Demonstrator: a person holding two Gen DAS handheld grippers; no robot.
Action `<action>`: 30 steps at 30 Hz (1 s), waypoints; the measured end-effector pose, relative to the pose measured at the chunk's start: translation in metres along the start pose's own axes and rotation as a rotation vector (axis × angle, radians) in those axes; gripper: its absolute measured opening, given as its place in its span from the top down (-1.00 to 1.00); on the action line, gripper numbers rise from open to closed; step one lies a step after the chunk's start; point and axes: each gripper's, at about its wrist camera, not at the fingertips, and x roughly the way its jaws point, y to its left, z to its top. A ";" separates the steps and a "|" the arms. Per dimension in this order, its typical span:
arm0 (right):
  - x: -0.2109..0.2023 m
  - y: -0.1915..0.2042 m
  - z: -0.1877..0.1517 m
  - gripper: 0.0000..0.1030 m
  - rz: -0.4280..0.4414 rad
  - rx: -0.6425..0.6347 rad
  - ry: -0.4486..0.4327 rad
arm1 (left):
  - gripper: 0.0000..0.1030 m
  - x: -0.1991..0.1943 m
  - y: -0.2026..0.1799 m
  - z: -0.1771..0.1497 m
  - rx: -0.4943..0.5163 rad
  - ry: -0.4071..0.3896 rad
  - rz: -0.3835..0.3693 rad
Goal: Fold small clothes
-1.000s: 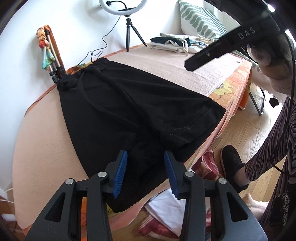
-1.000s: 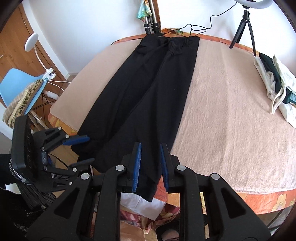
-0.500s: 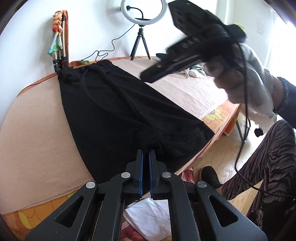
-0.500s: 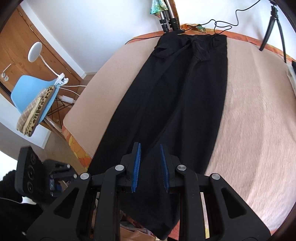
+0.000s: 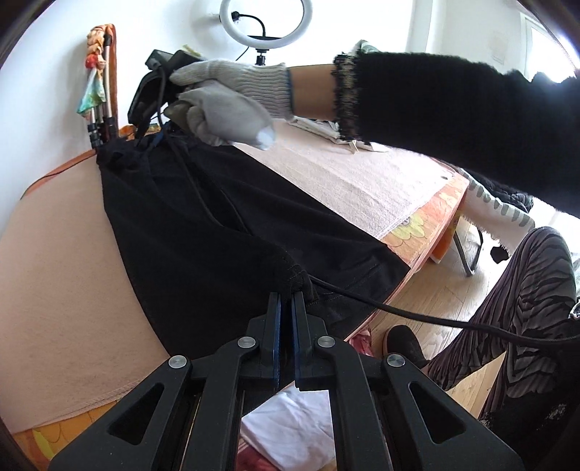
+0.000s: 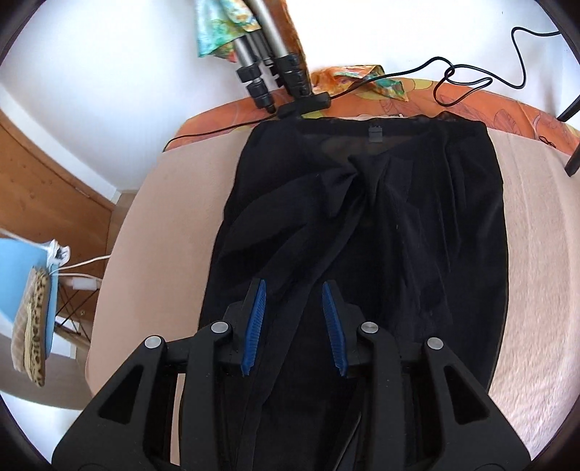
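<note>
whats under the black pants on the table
A peach towel lies directly under the black pants, showing on both sides. Beneath it an orange floral cloth covers the table's edge. The tabletop itself is fully covered, so it cannot be seen.

A peach towel (image 5: 65, 275) covers the table in front of me, over an orange flowered cloth (image 5: 424, 228) that shows at the edges. A white ring light (image 5: 266, 18) stands by the far wall, its black cable (image 6: 471, 78) looping across the cloth. Folded tripod legs (image 6: 268, 76) with a colourful scarf (image 6: 217, 25) lean against the wall. To one side sits a blue chair (image 6: 21, 275) holding a leopard-print item (image 6: 36, 344). The floor (image 5: 453, 282) is light wood.
</note>
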 end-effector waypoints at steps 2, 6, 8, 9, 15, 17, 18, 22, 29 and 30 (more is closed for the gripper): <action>0.016 -0.003 0.014 0.33 -0.032 0.010 0.008 | 0.93 0.001 0.002 0.000 -0.006 0.005 -0.007; 0.030 -0.007 0.027 0.56 -0.045 0.014 -0.006 | 0.93 0.002 0.004 0.001 -0.010 0.008 -0.011; 0.033 -0.006 0.030 0.89 -0.057 -0.001 -0.008 | 0.93 0.001 0.004 0.001 -0.010 0.007 -0.009; 0.032 -0.005 0.031 0.90 -0.066 -0.010 -0.019 | 0.93 0.001 0.005 0.001 -0.014 0.007 -0.011; 0.010 -0.003 0.040 0.97 -0.150 -0.058 -0.100 | 0.93 -0.001 0.001 0.000 -0.008 0.007 -0.019; 0.006 -0.009 0.043 0.97 -0.133 -0.030 -0.102 | 0.93 0.000 -0.002 0.001 0.010 0.008 -0.020; 0.005 -0.009 0.043 0.97 -0.158 -0.041 -0.111 | 0.93 0.000 -0.004 0.001 0.014 0.007 -0.018; 0.011 -0.007 0.040 0.97 -0.186 -0.100 -0.081 | 0.93 0.005 -0.002 0.000 0.024 0.035 -0.027; -0.013 -0.008 0.030 0.62 -0.202 -0.103 -0.094 | 0.41 0.000 -0.010 0.001 0.058 0.066 -0.026; -0.024 -0.009 0.026 0.48 -0.188 -0.098 -0.109 | 0.35 -0.005 -0.010 0.001 0.058 0.055 -0.024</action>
